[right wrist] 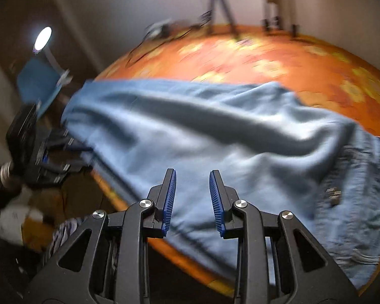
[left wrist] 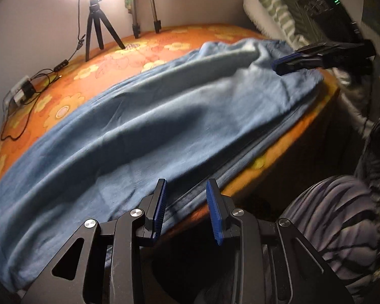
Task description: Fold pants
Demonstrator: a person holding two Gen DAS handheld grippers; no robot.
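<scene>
blue pants (left wrist: 144, 126) lie beneath both parted, empty tongs (left wrist: 186, 210).

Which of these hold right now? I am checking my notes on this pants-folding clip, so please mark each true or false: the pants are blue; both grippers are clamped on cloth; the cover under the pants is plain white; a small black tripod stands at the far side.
1. The pants are light blue. True.
2. Both grippers are clamped on cloth. False: the left gripper and the right gripper both stand open, with nothing between the pads.
3. The cover under the pants is plain white. False: the bedcover is orange with yellow flowers.
4. A small black tripod stands at the far side, by the wall. True.
</scene>
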